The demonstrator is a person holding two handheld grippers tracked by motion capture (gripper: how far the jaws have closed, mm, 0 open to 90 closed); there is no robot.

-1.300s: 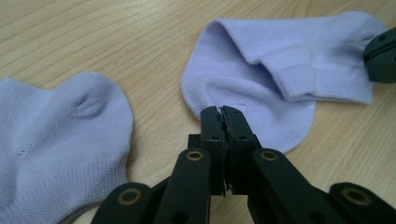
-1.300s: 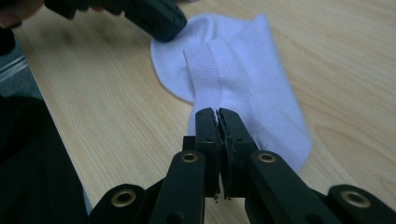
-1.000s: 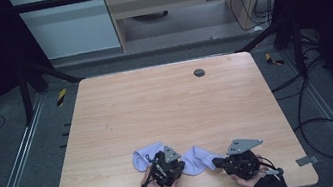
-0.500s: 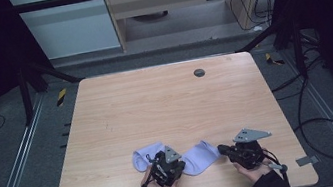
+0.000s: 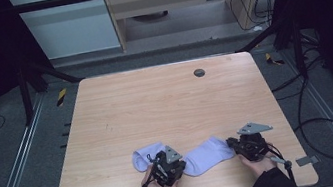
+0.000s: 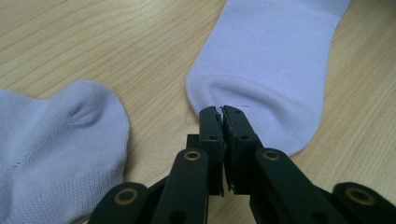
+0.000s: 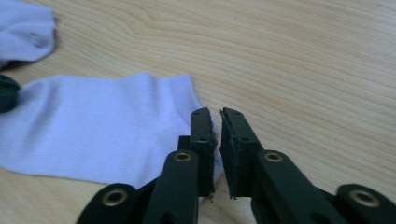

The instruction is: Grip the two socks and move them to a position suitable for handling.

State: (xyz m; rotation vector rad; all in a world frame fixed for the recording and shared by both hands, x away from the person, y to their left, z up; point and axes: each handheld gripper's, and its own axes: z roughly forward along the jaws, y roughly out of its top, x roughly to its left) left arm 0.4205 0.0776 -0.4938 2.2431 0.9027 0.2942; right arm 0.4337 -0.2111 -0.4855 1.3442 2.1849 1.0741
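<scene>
The right gripper (image 5: 233, 143) has drawn back toward the table's (image 5: 167, 108) right edge — a second ago it sat closer to the right-hand sock (image 5: 208, 153). Its jaws stand a sliver apart, empty, beside that sock's cuff edge. The left gripper (image 5: 175, 159) pinches the sock's other end, jaws closed on fabric. The other sock (image 5: 146, 156) lies just left, near the front edge — likely a stretch or fold coming.

In the high view the left tool (image 5: 168, 165) hides where the two socks (image 5: 208, 154) meet.
</scene>
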